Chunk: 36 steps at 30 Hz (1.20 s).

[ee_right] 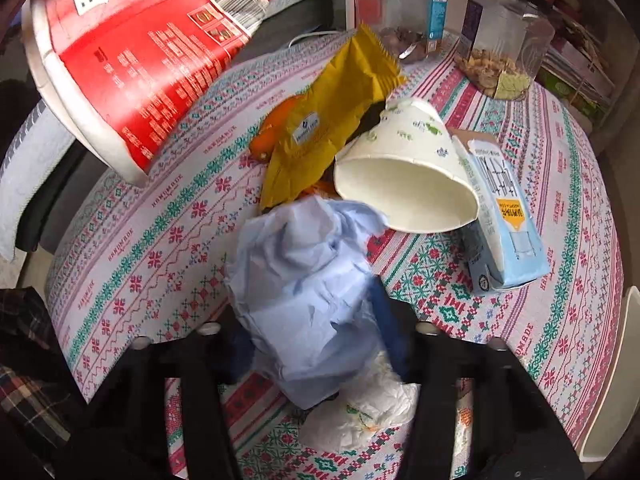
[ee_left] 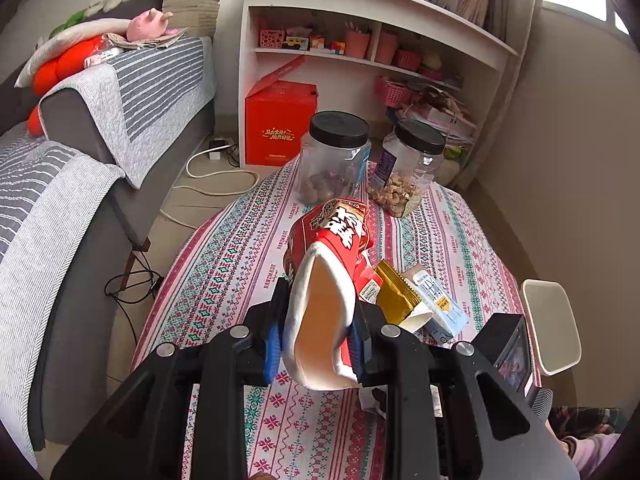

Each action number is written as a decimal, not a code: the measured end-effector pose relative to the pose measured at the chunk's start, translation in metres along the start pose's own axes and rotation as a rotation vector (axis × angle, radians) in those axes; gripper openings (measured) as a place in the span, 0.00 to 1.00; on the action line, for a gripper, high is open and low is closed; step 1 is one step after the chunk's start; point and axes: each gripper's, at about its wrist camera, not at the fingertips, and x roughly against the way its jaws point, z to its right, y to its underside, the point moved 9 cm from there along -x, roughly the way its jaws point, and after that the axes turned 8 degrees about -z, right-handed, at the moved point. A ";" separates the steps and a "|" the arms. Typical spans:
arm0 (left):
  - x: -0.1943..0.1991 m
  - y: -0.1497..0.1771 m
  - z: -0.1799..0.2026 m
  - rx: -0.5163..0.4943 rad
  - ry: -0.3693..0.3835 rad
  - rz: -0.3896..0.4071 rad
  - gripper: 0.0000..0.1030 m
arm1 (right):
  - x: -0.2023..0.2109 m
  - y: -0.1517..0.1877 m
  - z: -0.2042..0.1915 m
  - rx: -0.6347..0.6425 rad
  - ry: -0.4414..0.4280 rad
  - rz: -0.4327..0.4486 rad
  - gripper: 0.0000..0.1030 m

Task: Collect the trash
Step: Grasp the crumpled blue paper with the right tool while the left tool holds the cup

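Note:
My left gripper [ee_left: 318,334] is shut on a red and white instant-noodle cup [ee_left: 324,280], squeezed at its rim and held above the table; the cup also shows at the upper left of the right wrist view [ee_right: 132,52]. My right gripper [ee_right: 316,344] is shut on a crumpled pale-blue tissue [ee_right: 304,296]. On the patterned tablecloth [ee_right: 132,248] lie a yellow snack wrapper [ee_right: 324,120], an orange peel [ee_right: 276,124], a tipped white paper cup [ee_right: 408,176], a light-blue drink carton [ee_right: 504,220] and a crumpled white wrapper [ee_right: 372,412].
Two black-lidded clear jars [ee_left: 336,160] [ee_left: 408,168] stand at the table's far end. A white bin [ee_left: 552,324] sits at the table's right edge. A grey sofa [ee_left: 80,184] is on the left, a red box [ee_left: 280,120] and white shelf [ee_left: 360,40] behind.

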 end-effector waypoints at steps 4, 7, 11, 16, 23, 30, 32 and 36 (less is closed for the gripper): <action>-0.002 0.001 -0.004 0.016 -0.004 -0.004 0.26 | 0.017 -0.010 0.012 -0.042 -0.044 0.037 0.21; 0.000 0.000 -0.004 0.025 -0.002 0.006 0.26 | 0.037 -0.015 0.018 -0.064 -0.042 0.089 0.21; 0.002 -0.002 -0.001 0.030 0.002 0.017 0.26 | 0.058 -0.018 0.025 -0.083 -0.036 0.142 0.21; 0.000 -0.002 0.005 0.019 -0.001 0.012 0.26 | 0.077 -0.020 0.039 -0.096 -0.014 0.189 0.21; 0.001 -0.005 0.021 -0.004 0.008 0.021 0.26 | 0.097 -0.018 0.067 -0.137 0.014 0.242 0.21; -0.002 -0.003 0.039 -0.023 0.017 0.017 0.26 | 0.114 -0.010 0.097 -0.184 0.049 0.275 0.21; -0.002 -0.003 0.046 -0.032 0.022 0.018 0.26 | 0.120 -0.008 0.106 -0.197 0.060 0.286 0.21; -0.002 -0.002 0.061 -0.057 0.040 0.027 0.26 | 0.130 0.001 0.127 -0.237 0.086 0.302 0.22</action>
